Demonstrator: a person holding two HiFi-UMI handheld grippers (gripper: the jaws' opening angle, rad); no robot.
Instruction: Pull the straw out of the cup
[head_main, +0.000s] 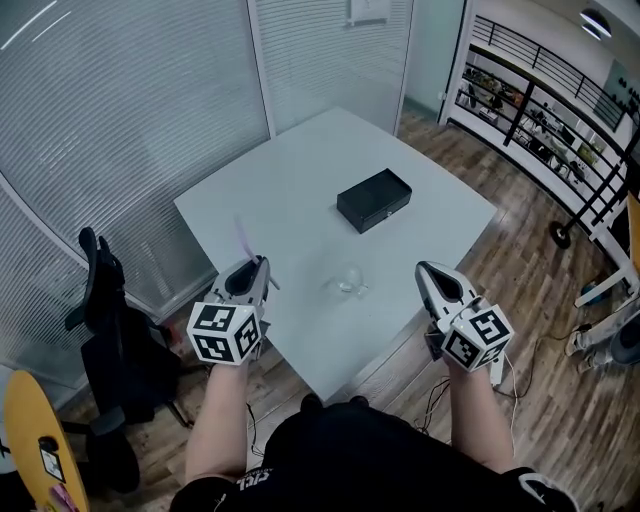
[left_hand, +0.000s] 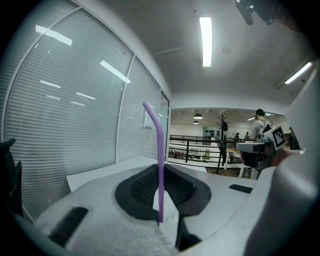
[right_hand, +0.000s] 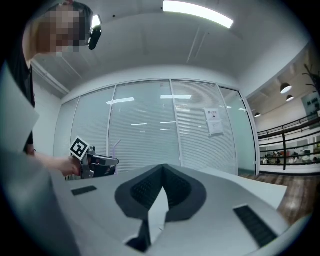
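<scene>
Two claws being held up by me, left claw (head_main: 262, 264) pinching one purple straw (head_main: 243, 237) upright, right claw (head_main: 425, 269) clenched on nothing, one clear cup (head_main: 350, 282) sitting between them, one black box (head_main: 374, 199) lying beyond it.

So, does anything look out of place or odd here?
Nothing looks spilled or damaged. The purple straw is pinched upright in the left tool, away from the clear cup on the table; its top is bent. The cup is too faint to tell whether it stands upright.
</scene>
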